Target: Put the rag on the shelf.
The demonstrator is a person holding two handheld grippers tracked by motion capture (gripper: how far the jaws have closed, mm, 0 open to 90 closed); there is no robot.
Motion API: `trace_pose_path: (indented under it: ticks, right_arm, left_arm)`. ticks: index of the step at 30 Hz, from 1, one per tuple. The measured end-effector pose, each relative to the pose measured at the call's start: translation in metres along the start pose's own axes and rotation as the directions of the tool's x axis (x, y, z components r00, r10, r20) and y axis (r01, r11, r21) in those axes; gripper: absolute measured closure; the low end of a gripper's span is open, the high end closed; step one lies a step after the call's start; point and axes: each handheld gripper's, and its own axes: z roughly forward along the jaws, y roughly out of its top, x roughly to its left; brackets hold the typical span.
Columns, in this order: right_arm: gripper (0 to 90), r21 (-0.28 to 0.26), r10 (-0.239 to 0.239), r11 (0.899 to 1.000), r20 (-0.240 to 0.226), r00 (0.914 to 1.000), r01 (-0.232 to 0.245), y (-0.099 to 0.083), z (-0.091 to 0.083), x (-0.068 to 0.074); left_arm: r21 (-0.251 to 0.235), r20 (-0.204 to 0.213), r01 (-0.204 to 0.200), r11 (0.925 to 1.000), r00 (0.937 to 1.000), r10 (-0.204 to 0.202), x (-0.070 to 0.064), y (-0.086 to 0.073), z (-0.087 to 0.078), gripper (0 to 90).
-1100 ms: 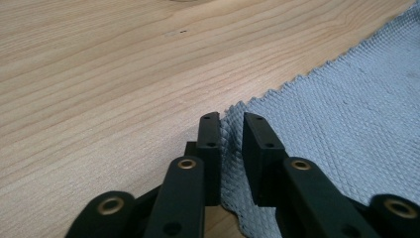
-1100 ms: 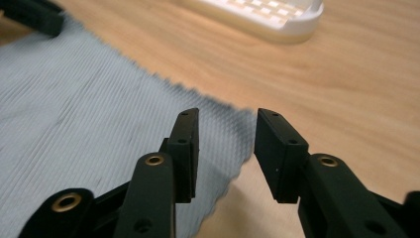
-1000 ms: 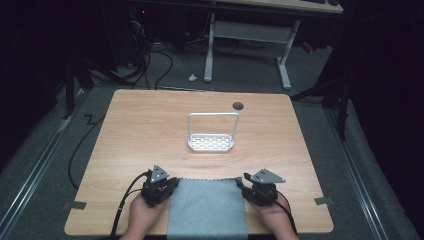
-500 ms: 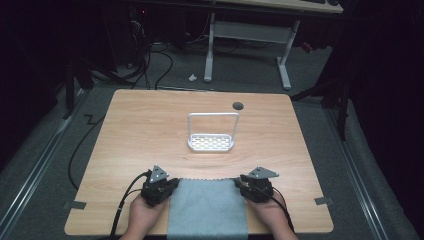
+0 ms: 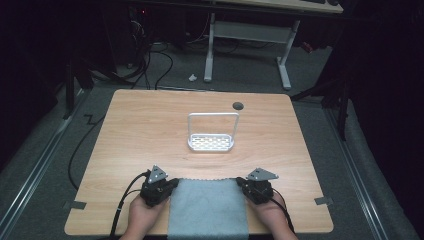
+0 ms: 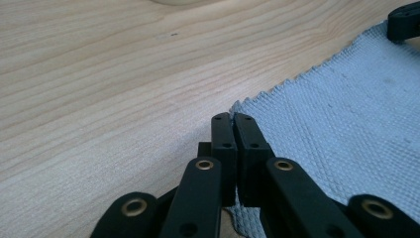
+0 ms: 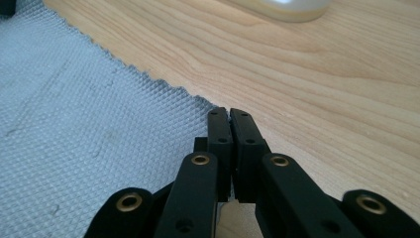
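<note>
Two tongs, left (image 5: 170, 187) and right (image 5: 243, 186), pinch one cloth (image 5: 207, 207); one rack (image 5: 211, 134).

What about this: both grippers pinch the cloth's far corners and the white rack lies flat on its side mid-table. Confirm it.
Not quite. The rack stands upright, its loop handle rising from the base, as the high view shows. The rest holds: the left gripper and right gripper each pinch a far corner of the cloth.
</note>
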Motion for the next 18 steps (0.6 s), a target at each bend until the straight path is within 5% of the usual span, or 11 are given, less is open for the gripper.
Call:
trace_pose_path:
  ticks: [13, 18]
  right_arm:
    - [88.8, -0.131, 0.017, 0.991, 0.012, 0.9998, -0.015, 0.006, -0.023, 0.003]
    - [88.8, -0.181, 0.027, 0.983, 0.019, 0.9995, -0.023, 0.011, -0.032, 0.003]
  left_arm:
    - [-0.109, -0.007, -0.036, 0.9934, 0.9994, 0.035, -0.010, 0.005, -0.012, 88.4]
    - [-0.143, 0.023, -0.008, 0.9897, 0.9997, 0.011, -0.009, 0.010, -0.020, 88.5]
